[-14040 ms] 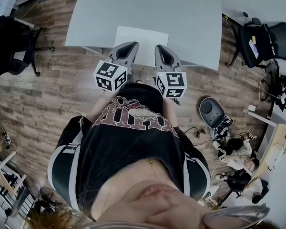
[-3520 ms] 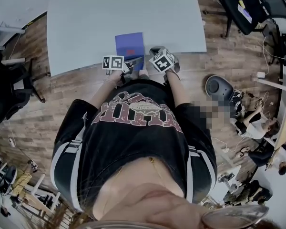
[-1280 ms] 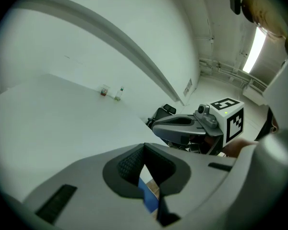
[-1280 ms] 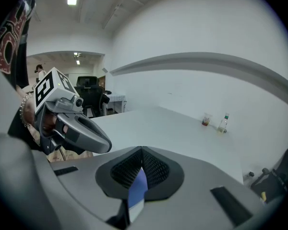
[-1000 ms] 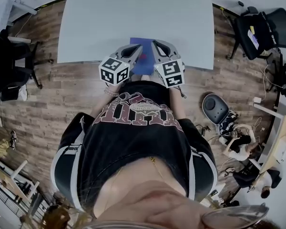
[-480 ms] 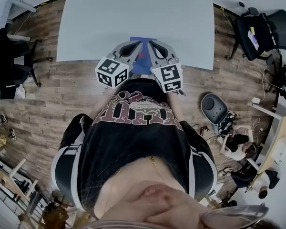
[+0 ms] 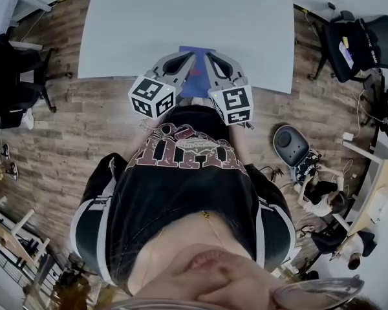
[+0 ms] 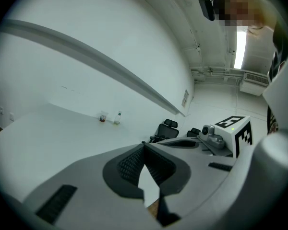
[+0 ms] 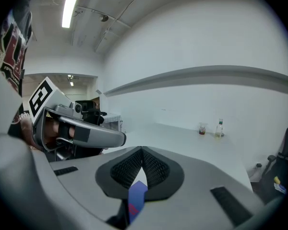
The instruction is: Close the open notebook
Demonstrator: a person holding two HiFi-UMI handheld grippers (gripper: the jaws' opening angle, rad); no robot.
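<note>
closest in, the person's dark shirt (image 7: 181, 186) filled the lower head view. just past it both claws hung over the near edge of the surface (image 7: 149, 24), side by side, tips angled toward each other.

left claw (image 7: 186, 58): jaws together at the tips, nothing in them. its own view showed only bare surface and a sliver of floor (image 7: 71, 128) through the gap behind the tips. right claw (image 7: 209, 58): also closed tip to tip, holding nothing. the blue in the gap in its view was the notebook lying below it, not gripped.

the notebook (image 7: 195, 81) lay flat on the surface by the near edge, under and between the two claws. blue cover up, small red mark on it, no white pages showing. neither claw looked to be touching it.

farther off the surface was bare except for two small bottles (image 9: 220, 127) at its far side. office chairs (image 7: 365, 50) stood on the wood floor well apart from it.

judgement: the closing itself looked done, so the step in hand was the finish, claws clear of the book. the next move called for little: keep both claws shut and away from the cover edge so nothing hooks it open. if the cover sprang up, a light press with closed tips would do it.
</note>
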